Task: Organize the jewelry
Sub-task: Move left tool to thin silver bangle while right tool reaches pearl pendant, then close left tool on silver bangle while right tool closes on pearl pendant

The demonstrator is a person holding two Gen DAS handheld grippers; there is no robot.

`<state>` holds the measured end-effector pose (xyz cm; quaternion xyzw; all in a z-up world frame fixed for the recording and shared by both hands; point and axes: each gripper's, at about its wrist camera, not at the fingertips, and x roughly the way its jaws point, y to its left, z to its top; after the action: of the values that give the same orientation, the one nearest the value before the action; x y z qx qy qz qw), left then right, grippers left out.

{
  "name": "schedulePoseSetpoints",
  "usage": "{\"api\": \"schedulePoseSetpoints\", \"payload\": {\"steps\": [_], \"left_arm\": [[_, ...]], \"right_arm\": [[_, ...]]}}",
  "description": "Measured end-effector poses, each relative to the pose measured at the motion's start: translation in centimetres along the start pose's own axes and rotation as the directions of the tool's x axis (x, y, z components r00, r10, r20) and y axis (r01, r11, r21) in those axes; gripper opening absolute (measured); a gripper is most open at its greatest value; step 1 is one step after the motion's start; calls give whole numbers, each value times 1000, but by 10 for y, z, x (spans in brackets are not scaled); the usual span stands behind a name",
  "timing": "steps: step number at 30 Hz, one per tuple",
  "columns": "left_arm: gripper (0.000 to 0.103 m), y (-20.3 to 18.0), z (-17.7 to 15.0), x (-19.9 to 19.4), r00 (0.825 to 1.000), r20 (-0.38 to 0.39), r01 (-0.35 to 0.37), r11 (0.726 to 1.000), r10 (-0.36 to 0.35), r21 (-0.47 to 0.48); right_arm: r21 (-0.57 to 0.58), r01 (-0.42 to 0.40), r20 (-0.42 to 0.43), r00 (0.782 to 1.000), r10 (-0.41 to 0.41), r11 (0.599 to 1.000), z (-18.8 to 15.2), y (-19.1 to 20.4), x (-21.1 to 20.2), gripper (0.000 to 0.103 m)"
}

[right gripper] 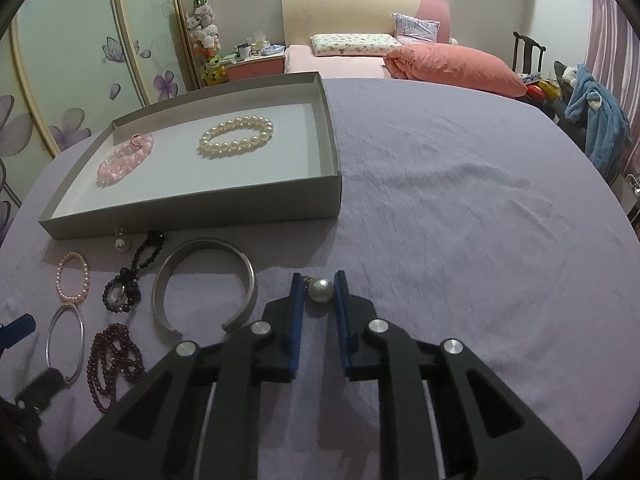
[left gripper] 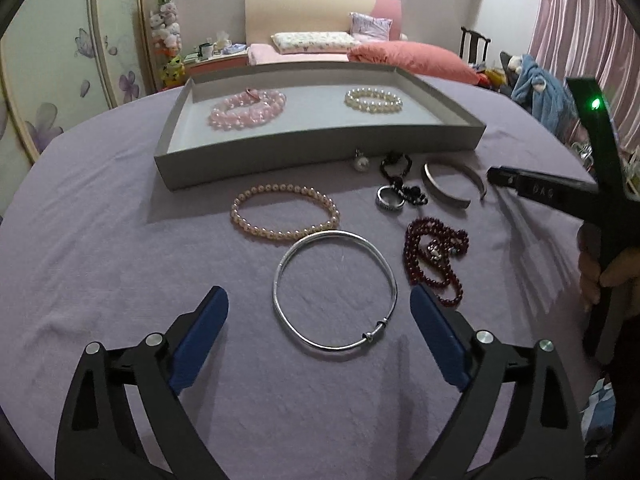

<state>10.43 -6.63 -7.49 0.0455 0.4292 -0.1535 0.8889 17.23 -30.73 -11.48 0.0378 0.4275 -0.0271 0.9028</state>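
A grey tray (left gripper: 320,156) (right gripper: 192,204) on the purple cloth holds a pink bead bracelet (left gripper: 246,109) (right gripper: 126,158) and a white pearl bracelet (left gripper: 373,100) (right gripper: 237,137). My left gripper (left gripper: 319,300) is open above a thin silver bangle (left gripper: 335,290). Nearby lie a pale pink pearl bracelet (left gripper: 285,212), a dark red bead string (left gripper: 434,258), a silver cuff (left gripper: 452,184) (right gripper: 204,282), black beads with a ring (left gripper: 398,184) and a pearl earring (left gripper: 360,163). My right gripper (right gripper: 318,280) (left gripper: 520,184) is shut on a pearl earring (right gripper: 320,290).
The purple cloth table (right gripper: 460,200) stretches to the right of the tray. Behind it are a bed with a pink duvet (right gripper: 456,66), a floral wardrobe (right gripper: 60,80), a chair with blue clothing (right gripper: 596,116) and pink curtains (left gripper: 580,40).
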Motion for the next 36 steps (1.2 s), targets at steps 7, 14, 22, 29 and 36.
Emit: {"api": "schedulePoseSetpoints", "payload": {"steps": [7, 14, 22, 29, 36], "left_arm": [[93, -6, 4, 12, 998, -38, -56, 998, 56, 11], [71, -2, 7, 9, 997, -19, -73, 997, 73, 10], [71, 27, -4, -4, 994, -23, -107, 994, 106, -17], [78, 35, 0, -1, 993, -29, -114, 993, 113, -31], [77, 35, 1, 1, 993, -29, -114, 993, 113, -35]], "right_arm": [[9, -12, 0, 1000, 12, 1000, 0, -3, 0, 16], [9, -12, 0, 1000, 12, 1000, 0, -4, -1, 16], [-38, -18, -2, 1000, 18, 999, -7, 9, -5, 16], [-32, -24, -3, 1000, 24, 999, -6, 11, -5, 16], [-32, -23, -4, 1000, 23, 999, -7, 11, -5, 16]]}}
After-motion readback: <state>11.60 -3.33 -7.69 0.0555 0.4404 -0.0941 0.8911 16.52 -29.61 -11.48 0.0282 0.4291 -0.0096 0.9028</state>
